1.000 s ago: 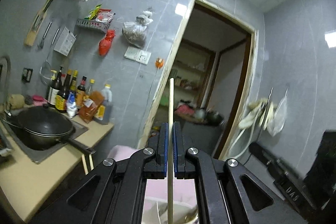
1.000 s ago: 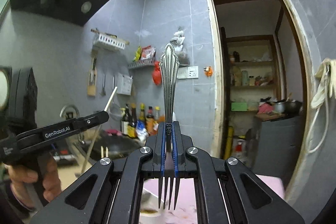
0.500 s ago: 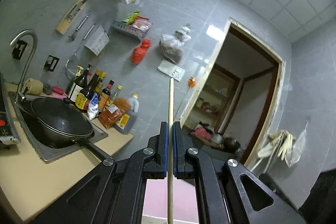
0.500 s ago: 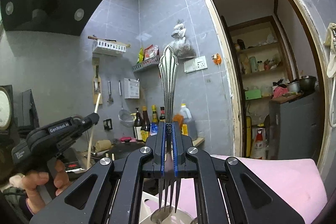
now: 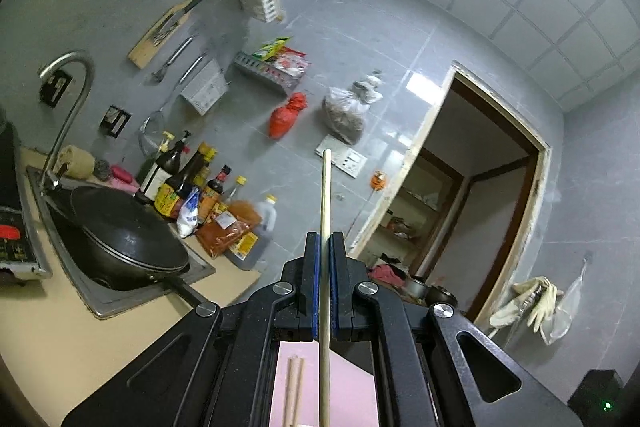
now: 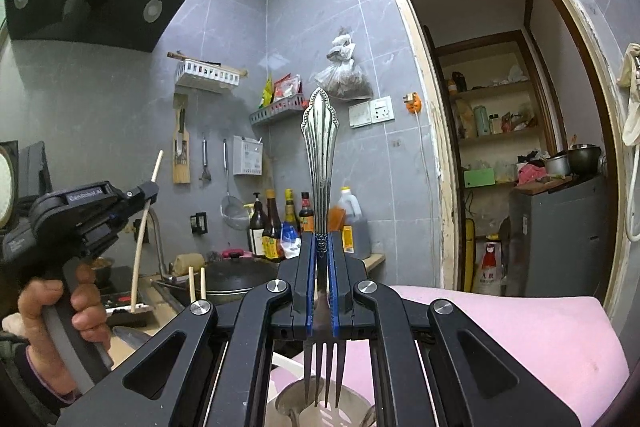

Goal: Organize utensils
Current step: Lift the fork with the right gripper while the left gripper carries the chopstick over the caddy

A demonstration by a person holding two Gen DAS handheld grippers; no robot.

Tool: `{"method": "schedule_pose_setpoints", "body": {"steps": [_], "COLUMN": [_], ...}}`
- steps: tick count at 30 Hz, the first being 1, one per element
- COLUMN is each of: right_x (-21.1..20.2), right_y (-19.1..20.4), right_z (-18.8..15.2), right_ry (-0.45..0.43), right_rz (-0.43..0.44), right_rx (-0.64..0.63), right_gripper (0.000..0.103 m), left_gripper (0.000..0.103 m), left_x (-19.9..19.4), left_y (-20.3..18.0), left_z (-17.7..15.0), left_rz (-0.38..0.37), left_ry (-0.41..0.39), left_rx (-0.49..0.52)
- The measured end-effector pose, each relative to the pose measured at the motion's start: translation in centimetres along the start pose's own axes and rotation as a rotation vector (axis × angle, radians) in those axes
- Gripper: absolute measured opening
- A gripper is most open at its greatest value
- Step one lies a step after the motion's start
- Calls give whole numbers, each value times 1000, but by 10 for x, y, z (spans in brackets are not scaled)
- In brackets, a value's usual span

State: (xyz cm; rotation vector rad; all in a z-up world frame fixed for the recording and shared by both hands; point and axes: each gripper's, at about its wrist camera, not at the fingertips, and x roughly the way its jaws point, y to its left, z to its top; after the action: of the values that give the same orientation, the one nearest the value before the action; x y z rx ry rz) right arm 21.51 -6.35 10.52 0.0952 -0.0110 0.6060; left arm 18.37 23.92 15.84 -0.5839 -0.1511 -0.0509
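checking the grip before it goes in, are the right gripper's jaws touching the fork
Touching. In the right wrist view the right gripper has its blue-padded jaws shut on the fork at its neck, handle pointing up, tines hanging below, no gap either side.

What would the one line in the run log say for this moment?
left gripper: shut on chopstick | right gripper: shut on fork, tines down over white holder

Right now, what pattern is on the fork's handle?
Silver, with raised lengthwise ribs and a beaded edge on the fork handle; clearest in the right wrist view.
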Motion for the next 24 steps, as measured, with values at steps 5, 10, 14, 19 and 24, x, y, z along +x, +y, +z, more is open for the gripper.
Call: {"method": "schedule_pose_setpoints", "body": {"steps": [5,10,14,19,24], "right_x": [1,5,6,6,7], "right_y": [4,8,8,9,9], "right_z": [-5,-10,-13,-16,-21], "right_ry": [-1,9,17,19,26], "right_rz": [-10,-13,-15,-15,-11], "right_rx": [-14,-31,-31,-35,-41], "right_gripper": [4,4,4,4,4], "left_gripper": [2,2,2,2,2], "left_x": [9,11,12,10,7], "left_y": [12,23,22,7,-3], "left_z": [-12,-23,-30,-42,-57], "left_rz": [-1,-5,7,17,32], "left_ry": [3,12,18,-3,-15], "left_rx": [-24,-65,-61,10,82]}}
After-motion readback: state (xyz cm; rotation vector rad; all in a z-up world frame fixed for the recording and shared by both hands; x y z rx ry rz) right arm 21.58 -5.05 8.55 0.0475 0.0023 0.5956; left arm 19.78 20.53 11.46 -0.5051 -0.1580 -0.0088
